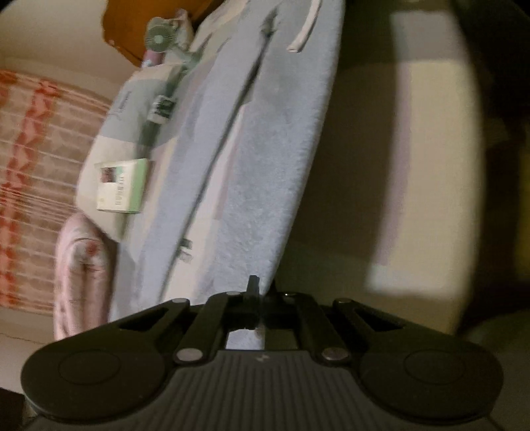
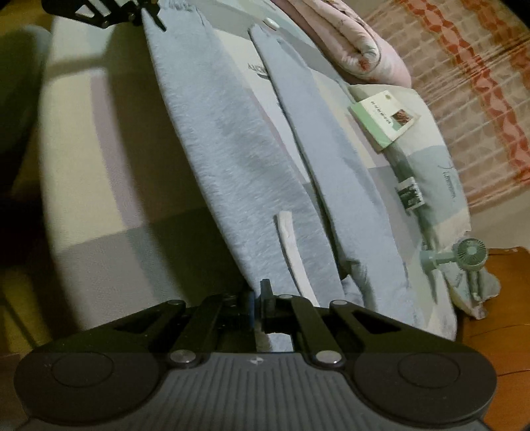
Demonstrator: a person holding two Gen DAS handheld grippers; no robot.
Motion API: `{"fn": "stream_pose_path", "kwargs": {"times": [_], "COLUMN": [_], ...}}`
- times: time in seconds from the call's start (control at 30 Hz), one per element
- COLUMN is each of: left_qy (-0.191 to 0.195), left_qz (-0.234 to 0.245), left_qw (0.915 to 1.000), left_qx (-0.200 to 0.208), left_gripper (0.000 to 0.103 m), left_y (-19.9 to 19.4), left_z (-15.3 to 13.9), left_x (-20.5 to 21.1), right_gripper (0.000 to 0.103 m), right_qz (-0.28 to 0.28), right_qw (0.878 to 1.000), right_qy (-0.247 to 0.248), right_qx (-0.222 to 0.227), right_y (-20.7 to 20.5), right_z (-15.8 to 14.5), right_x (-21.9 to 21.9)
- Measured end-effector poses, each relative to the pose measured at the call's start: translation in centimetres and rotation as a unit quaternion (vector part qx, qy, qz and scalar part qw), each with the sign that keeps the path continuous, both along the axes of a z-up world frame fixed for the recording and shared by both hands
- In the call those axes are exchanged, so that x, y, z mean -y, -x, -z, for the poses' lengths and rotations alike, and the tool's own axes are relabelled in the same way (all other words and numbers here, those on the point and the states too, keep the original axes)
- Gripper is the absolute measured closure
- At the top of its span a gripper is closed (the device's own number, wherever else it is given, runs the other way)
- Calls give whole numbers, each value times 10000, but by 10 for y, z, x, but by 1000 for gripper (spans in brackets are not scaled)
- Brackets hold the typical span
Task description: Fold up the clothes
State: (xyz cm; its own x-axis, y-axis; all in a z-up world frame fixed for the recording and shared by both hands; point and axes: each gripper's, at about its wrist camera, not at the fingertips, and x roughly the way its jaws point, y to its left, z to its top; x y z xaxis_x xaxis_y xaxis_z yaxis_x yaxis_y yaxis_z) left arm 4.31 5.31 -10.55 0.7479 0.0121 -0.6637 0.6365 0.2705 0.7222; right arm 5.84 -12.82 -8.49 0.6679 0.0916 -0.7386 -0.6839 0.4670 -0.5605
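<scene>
A pair of light blue fleece trousers (image 1: 251, 172) is stretched long above a bed, with a white drawstring (image 1: 303, 31) at the waist end. My left gripper (image 1: 260, 291) is shut on the leg-hem end of the trousers. My right gripper (image 2: 260, 291) is shut on the waist end of the trousers (image 2: 228, 149), beside the drawstring (image 2: 291, 245). The left gripper also shows in the right wrist view (image 2: 150, 15), at the far end of the cloth. One leg hangs taut between the grippers; the other leg (image 2: 331, 159) lies on the bed.
The bed sheet (image 2: 86, 165) is pale with colour blocks. On it lie a green-and-white booklet (image 2: 384, 121), a small green hand fan (image 2: 463, 255), a small label card (image 2: 410, 195) and a folded pink quilt (image 2: 357, 43). A patterned orange curtain (image 2: 477, 83) and an orange wooden surface (image 2: 497, 298) are beyond.
</scene>
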Motion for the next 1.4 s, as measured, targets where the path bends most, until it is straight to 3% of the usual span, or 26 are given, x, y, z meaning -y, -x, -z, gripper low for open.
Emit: {"fn": "stream_pose_path", "kwargs": {"times": [0.2, 0.23, 0.27, 0.33, 0.4, 0.47, 0.57, 0.67, 0.73, 0.8, 0.83, 0.9, 1.03, 1.17, 1.3, 1.4], "left_qy": [140, 170, 200, 294, 404, 509, 881, 1337, 1646, 2082, 2342, 2776, 3264, 3888, 4411, 5090], "left_qz": [105, 75, 33, -81, -153, -207, -530, -1077, -1538, -2132, -2481, -3129, -4048, -4471, -4806, -4867], "left_qw": [9987, 9985, 9982, 9967, 9955, 9949, 9910, 9818, 9714, 9518, 9369, 9046, 8497, 7979, 7466, 6970], "left_qx": [-471, -513, -565, -749, -837, -849, -856, -812, -749, -730, -762, -821, -872, -1114, -1307, -1351], "left_gripper": [102, 100, 92, 91, 91, 91, 90, 86, 84, 84, 79, 73, 74, 69, 67, 66], "left_y": [25, 26, 26, 26, 29, 34, 34, 25, 14, -1, -10, -26, -38, -30, -26, -26], "left_z": [-1, 1, 3, 5, 3, -2, -18, -36, -44, -50, -50, -49, -38, -24, -7, 0], "left_x": [1, 1, 2, 0, -3, -8, -26, -54, -75, -102, -116, -142, -180, -203, -225, -242], "right_gripper": [98, 98, 98, 89, 89, 83, 66, 53, 44, 29, 21, 14, 11, 3, 2, 1], "right_qz": [-113, -95, -54, 20, 73, 57, 53, 160, 282, 490, 619, 892, 1286, 1519, 1847, 2073], "right_qw": [9975, 9972, 9969, 9959, 9945, 9937, 9924, 9899, 9859, 9796, 9757, 9666, 9485, 9275, 8922, 8674], "right_qy": [-172, -162, -161, -183, -230, -280, -522, -888, -1196, -1554, -1724, -2028, -2521, -3055, -3707, -4078], "right_qx": [-680, -726, -769, -880, -1021, -1082, -1111, -1097, -1136, -1176, -1201, -1286, -1420, -1529, -1803, -1957], "right_y": [18, 21, 21, 21, 21, 24, 30, 33, 32, 28, 23, 13, 1, -5, -19, -31], "right_z": [-4, -1, 1, 6, 9, 7, -4, -21, -32, -40, -42, -43, -39, -37, -37, -36], "right_x": [10, 11, 10, 9, 8, 9, 13, 22, 29, 36, 39, 42, 44, 46, 49, 52]}}
